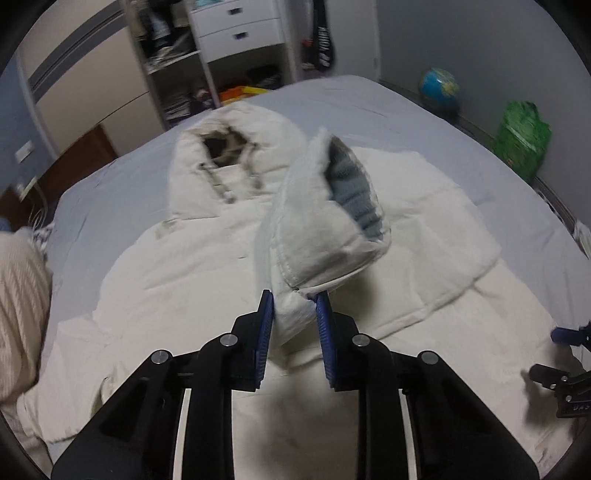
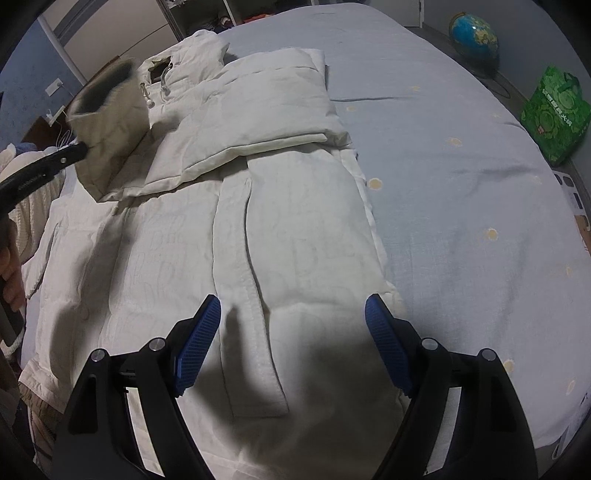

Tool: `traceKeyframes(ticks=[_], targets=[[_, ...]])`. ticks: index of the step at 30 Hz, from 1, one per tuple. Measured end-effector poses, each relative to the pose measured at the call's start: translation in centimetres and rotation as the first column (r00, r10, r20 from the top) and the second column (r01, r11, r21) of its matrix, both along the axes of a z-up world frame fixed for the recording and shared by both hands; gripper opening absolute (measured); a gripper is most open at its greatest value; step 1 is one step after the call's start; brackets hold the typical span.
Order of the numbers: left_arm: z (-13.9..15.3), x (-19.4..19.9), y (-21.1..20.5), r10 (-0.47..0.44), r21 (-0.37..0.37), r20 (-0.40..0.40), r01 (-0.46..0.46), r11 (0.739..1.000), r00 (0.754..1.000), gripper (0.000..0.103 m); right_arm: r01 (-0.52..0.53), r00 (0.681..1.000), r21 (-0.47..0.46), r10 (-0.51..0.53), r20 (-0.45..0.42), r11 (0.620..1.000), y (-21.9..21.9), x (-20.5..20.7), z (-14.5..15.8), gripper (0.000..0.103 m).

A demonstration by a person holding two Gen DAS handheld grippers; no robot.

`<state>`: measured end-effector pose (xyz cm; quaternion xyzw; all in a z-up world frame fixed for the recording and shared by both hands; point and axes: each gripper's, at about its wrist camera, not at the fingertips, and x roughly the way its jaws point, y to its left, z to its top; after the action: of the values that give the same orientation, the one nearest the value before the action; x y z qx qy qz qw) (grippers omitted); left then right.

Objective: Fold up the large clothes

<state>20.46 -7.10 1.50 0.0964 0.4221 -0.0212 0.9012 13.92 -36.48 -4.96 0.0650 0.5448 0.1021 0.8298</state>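
A white padded hooded jacket (image 1: 177,280) lies front up on the bed, hood (image 1: 229,155) at the far end. My left gripper (image 1: 295,306) is shut on the cuff of one sleeve (image 1: 317,229) and holds it up above the jacket's chest. In the right wrist view that raised sleeve (image 2: 107,122) shows at the upper left, and the other sleeve (image 2: 255,110) lies folded across the chest. My right gripper (image 2: 293,317) is open and empty, above the jacket's lower front (image 2: 295,240); it also shows in the left wrist view (image 1: 569,354) at the right edge.
A pale blue bedsheet (image 2: 461,166) covers the bed. A globe (image 2: 472,33) and a green bag (image 2: 557,114) stand on the floor past the right side. A wardrobe and drawers (image 1: 236,29) stand behind the bed. A cream knitted item (image 1: 18,295) lies at the left.
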Motion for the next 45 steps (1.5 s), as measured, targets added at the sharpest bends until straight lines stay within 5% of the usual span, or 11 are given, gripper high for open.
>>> traceKeyframes(ticks=[5, 7, 9, 10, 13, 15, 21, 24, 29, 37, 45], targets=[[-1.7, -0.5, 4.4, 0.143, -0.01, -0.046, -0.144, 0.99, 0.989, 0.028, 0.002, 1.0, 0.003, -0.002, -0.002, 1.0, 0.0, 0.1, 0.0, 0.076], [-2.9, -0.7, 6.4, 0.216, -0.007, -0.08, -0.218, 0.976, 0.973, 0.037, 0.001, 1.0, 0.001, -0.001, -0.001, 1.0, 0.1, 0.1, 0.0, 0.076], [-4.4, -1.4, 8.9, 0.287, -0.018, -0.115, -0.29, 0.957, 0.951, 0.063, 0.0, 1.0, -0.002, 0.0, -0.001, 1.0, 0.2, 0.1, 0.0, 0.076], [-4.9, -1.9, 9.8, 0.308, -0.028, -0.124, -0.314, 0.949, 0.943, 0.068, 0.0, 1.0, -0.002, 0.0, -0.001, 1.0, 0.2, 0.1, 0.0, 0.076], [-6.4, -3.8, 12.4, 0.356, -0.028, -0.137, -0.363, 0.931, 0.924, 0.073, 0.001, 1.0, -0.001, -0.001, -0.001, 1.0, 0.2, 0.1, -0.1, 0.076], [-6.9, -5.0, 13.9, 0.371, -0.04, -0.143, -0.38, 0.924, 0.918, 0.086, 0.0, 1.0, -0.006, 0.0, -0.001, 1.0, 0.2, 0.1, 0.0, 0.076], [-7.5, -8.7, 18.6, 0.444, -0.082, -0.144, -0.458, 0.885, 0.884, 0.095, -0.006, 1.0, -0.02, 0.006, 0.0, 1.0, 0.3, 0.2, 0.0, 0.076], [-7.3, -10.5, 22.0, 0.527, -0.149, -0.151, -0.546, 0.824, 0.836, 0.096, -0.008, 1.0, -0.022, 0.008, -0.001, 1.0, 0.3, 0.2, 0.0, 0.076], [-6.8, -13.4, 28.6, 0.661, -0.333, -0.186, -0.68, 0.654, 0.727, 0.096, -0.014, 1.0, -0.04, 0.014, -0.004, 0.999, 0.5, 0.1, -0.1, 0.076], [-6.9, -17.1, 35.4, 0.748, -0.361, -0.203, -0.759, 0.542, 0.631, 0.096, -0.019, 1.0, -0.061, 0.019, -0.006, 0.998, 0.7, 0.1, -0.3, 0.076], [-9.1, -19.9, 41.3, 0.782, -0.483, -0.285, -0.788, 0.382, 0.554, 0.096, -0.024, 1.0, -0.095, 0.024, -0.002, 0.995, 1.0, 0.2, -0.4, 0.076]])
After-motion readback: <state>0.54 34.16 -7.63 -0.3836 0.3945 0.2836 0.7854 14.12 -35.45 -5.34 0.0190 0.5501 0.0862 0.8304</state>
